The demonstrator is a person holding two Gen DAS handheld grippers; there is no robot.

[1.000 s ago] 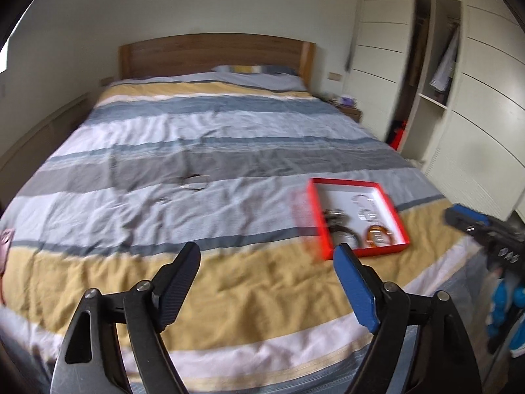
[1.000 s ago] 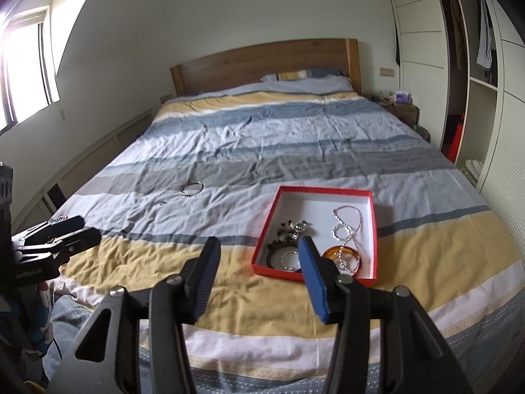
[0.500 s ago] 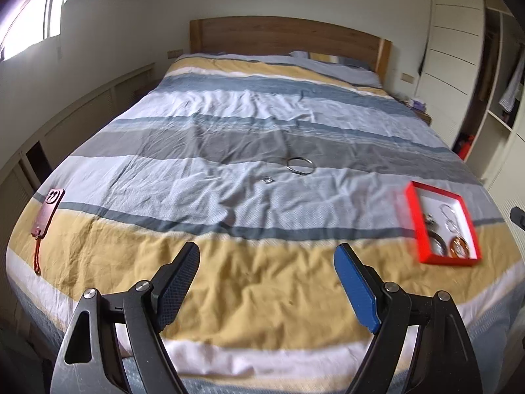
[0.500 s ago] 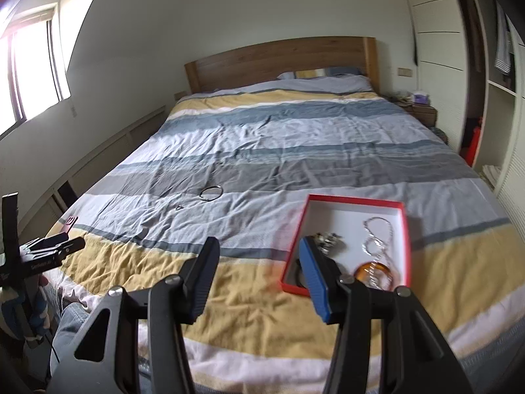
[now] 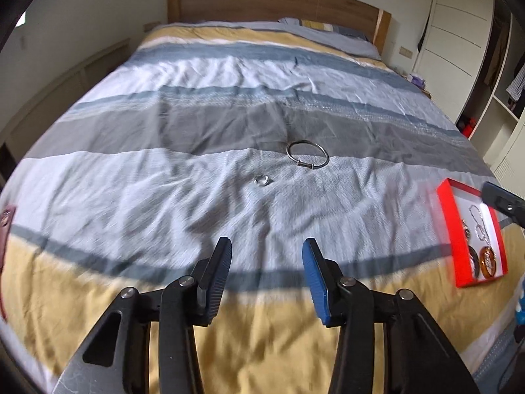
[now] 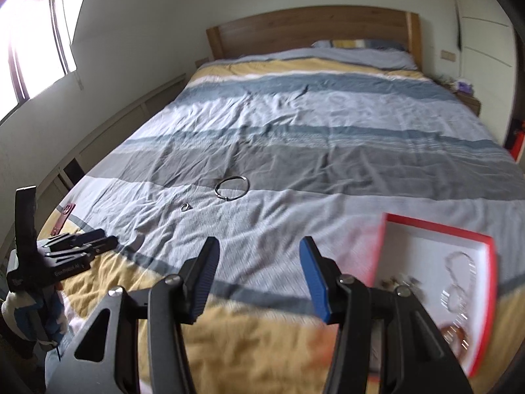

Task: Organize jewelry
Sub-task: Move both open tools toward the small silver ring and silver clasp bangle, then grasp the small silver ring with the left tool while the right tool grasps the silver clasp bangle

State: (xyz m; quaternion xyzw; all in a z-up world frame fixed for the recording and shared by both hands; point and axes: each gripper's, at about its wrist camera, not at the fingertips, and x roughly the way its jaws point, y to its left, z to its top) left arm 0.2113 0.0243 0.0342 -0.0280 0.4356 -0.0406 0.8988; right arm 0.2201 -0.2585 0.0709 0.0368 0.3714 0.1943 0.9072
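most of the jewelry is already in the red tray (image 5: 447,229), which lies on the striped bed (image 5: 164,197) off to the right of my left gripper (image 5: 266,262) and just right of my right gripper (image 6: 257,259). inside it i can make out chains, a dark bangle and an amber bangle (image 5: 489,260). two pieces are left out on the cover: a thin metal bangle (image 5: 307,155) well ahead of my left gripper and slightly right of its line, and a small silver ring (image 5: 261,180) nearer, almost straight ahead. by my judgement the task is mostly done, with these two to collect.

my left gripper is closing, its jaws apart with only bedding showing between them. my right gripper stands partly apart and holds nothing.

compared with a second ago, my left view has swung away from the tray, which was then just ahead to the right, and now faces the loose ring and bangle, which look much closer. its jaws stood wider then. the tray has slid toward the right edge of my right view, and the loose pieces sit nearer to it too.
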